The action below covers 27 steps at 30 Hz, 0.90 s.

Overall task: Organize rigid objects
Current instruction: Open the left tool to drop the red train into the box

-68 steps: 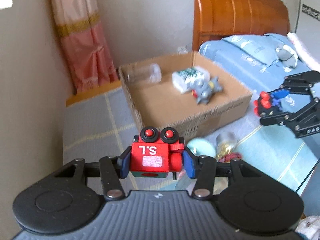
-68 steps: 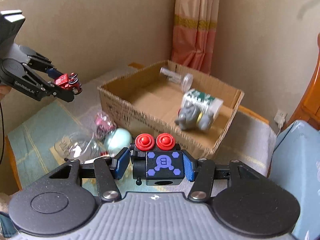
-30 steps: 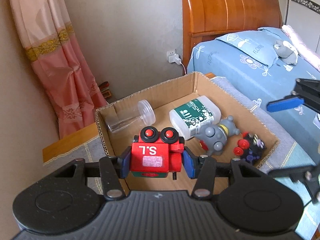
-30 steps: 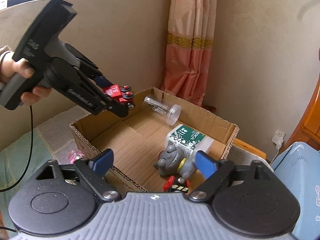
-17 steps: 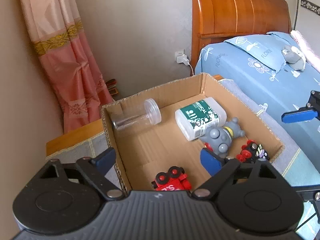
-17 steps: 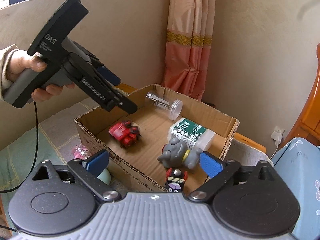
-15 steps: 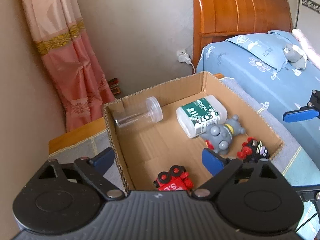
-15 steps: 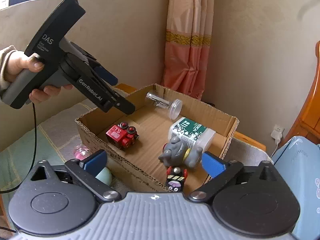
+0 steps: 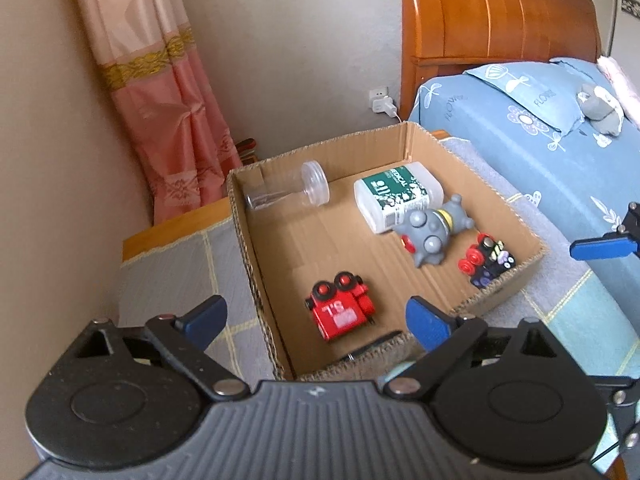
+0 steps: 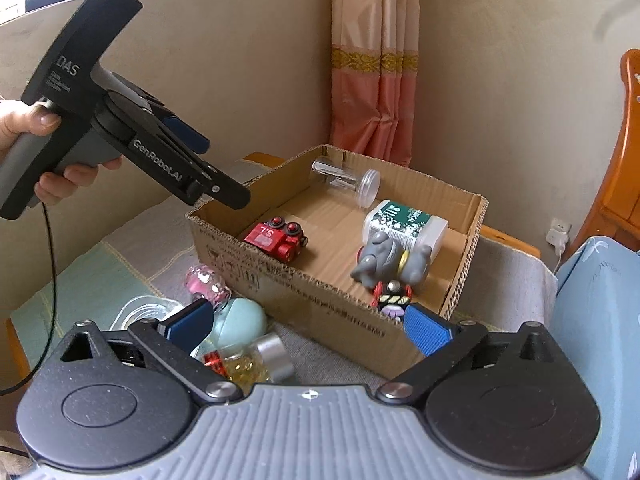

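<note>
Beside the bed, our left gripper (image 9: pixel 312 318) and right gripper (image 10: pixel 306 326) gape empty, while the hard, slippery, breakable pale-green egg-shaped bottle (image 10: pixel 240 322) lies outside the brown cardboard box (image 10: pixel 304 300), best pinched across its waist.

A low wooden bench (image 9: pixel 168 236) under a grey and pale-green checked mat (image 10: pixel 120 256) carries an open brown cardboard box (image 10: pixel 320 304) at its far end. Beside the box's near wall lie a pink glass bottle (image 10: pixel 204 282), a mint-green egg-shaped container (image 10: pixel 240 322), a clear plastic piece (image 10: pixel 138 312) and a silver-capped amber bottle (image 10: pixel 256 364).
</note>
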{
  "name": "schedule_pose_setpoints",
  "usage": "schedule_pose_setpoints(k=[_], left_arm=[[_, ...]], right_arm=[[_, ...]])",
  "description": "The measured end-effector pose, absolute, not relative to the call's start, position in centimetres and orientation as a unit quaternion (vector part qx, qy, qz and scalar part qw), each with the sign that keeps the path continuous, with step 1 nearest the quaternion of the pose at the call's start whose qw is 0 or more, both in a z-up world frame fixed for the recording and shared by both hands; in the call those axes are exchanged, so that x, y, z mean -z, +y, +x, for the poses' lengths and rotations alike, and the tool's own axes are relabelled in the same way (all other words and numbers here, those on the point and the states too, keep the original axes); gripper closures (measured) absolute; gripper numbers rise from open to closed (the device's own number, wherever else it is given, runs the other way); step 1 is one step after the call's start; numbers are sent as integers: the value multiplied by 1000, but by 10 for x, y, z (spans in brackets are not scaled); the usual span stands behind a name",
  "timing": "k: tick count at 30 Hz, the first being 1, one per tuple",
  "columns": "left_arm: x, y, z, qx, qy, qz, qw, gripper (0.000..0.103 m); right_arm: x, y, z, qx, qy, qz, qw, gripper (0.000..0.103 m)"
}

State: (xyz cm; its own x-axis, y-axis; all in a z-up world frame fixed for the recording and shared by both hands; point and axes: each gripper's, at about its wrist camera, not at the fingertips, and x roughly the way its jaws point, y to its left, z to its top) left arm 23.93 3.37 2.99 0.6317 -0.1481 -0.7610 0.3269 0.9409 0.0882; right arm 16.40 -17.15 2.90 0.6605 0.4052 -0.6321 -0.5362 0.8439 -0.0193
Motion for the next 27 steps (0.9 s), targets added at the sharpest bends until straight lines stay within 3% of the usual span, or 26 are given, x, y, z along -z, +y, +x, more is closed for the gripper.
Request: schedule_pose_setpoints(k=[27], left_arm=[[17, 14, 151, 42, 426, 79, 900, 6]], right_arm=[[43, -185, 90, -161, 366, -47, 915, 0]])
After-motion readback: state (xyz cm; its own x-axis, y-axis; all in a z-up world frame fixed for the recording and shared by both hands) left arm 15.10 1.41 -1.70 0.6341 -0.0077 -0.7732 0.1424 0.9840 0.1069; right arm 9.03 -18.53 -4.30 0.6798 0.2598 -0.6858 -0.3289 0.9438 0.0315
